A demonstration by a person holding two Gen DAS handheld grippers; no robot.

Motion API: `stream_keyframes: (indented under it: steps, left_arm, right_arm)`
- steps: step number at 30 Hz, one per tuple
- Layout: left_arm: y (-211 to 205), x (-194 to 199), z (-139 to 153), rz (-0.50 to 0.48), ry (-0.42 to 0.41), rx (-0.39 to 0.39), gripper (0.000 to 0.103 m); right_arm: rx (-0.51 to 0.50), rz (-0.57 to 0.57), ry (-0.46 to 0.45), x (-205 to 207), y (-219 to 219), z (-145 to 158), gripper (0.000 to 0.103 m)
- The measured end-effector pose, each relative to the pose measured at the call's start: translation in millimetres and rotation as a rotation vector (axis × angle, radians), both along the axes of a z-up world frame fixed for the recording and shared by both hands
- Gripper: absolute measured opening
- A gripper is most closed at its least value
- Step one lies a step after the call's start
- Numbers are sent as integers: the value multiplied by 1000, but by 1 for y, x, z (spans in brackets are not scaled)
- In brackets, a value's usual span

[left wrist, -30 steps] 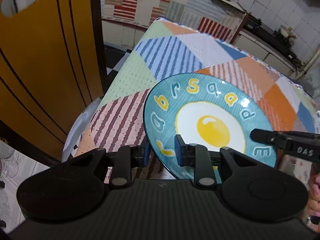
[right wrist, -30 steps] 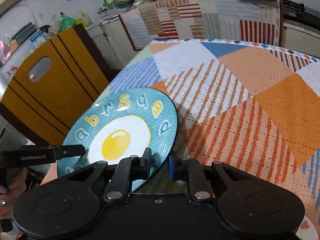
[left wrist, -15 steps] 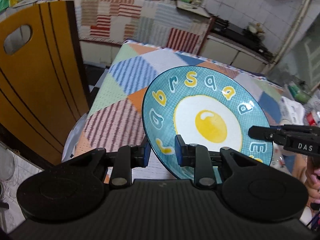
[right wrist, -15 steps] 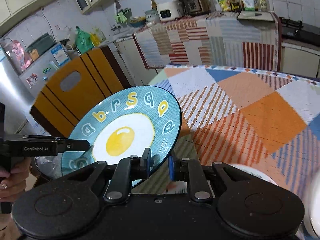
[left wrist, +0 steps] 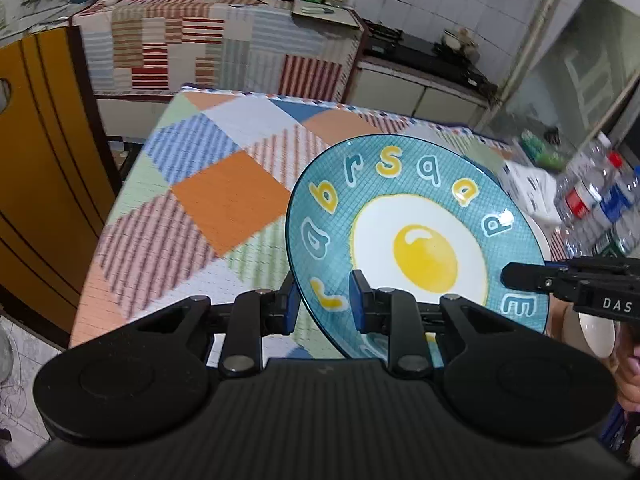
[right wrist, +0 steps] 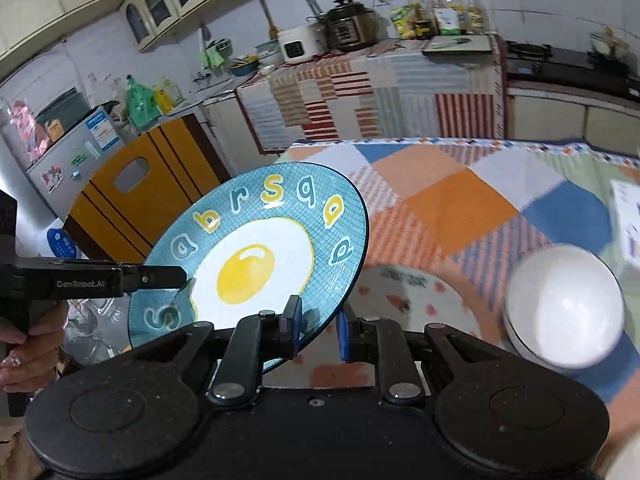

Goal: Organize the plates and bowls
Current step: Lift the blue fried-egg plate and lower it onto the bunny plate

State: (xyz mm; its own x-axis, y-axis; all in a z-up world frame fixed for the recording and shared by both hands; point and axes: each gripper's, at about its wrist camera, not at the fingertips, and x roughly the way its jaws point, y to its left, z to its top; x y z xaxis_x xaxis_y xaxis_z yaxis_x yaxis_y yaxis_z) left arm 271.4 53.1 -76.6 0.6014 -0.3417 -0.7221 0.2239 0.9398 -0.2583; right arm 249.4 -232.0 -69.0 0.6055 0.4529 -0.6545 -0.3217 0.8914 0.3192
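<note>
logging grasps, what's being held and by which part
The blue egg plate, lifted off the table, is gripped at opposite rims by the left claw and right claw.

Both grippers are raised and clamped on opposite edges of the tilted egg-print plate [left wrist: 416,236]: the left gripper [left wrist: 322,306] pinches its left rim, the right gripper [right wrist: 318,328] its right rim.

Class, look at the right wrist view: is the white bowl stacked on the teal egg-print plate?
No: the white bowl sits on the patchwork tablecloth, apart from the lifted teal egg-print plate.
</note>
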Motion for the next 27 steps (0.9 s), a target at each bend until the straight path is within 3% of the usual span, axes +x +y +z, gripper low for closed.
stream_keyframes:
  steps: [9,15,27]
  left_arm:
    - [-29,-6,-24,-76,56,-10,24]
    - [-32,4,-50,-122,159,-27,24]
    - [-47,7,-70,-147,182,40,25]
  right_arm:
    - [3,-86,53,-24,-31,-24,22]
    - [-15,-113,92,-29,-37,-44,22]
    - [-74,-148,153,-27,-36,-62,23]
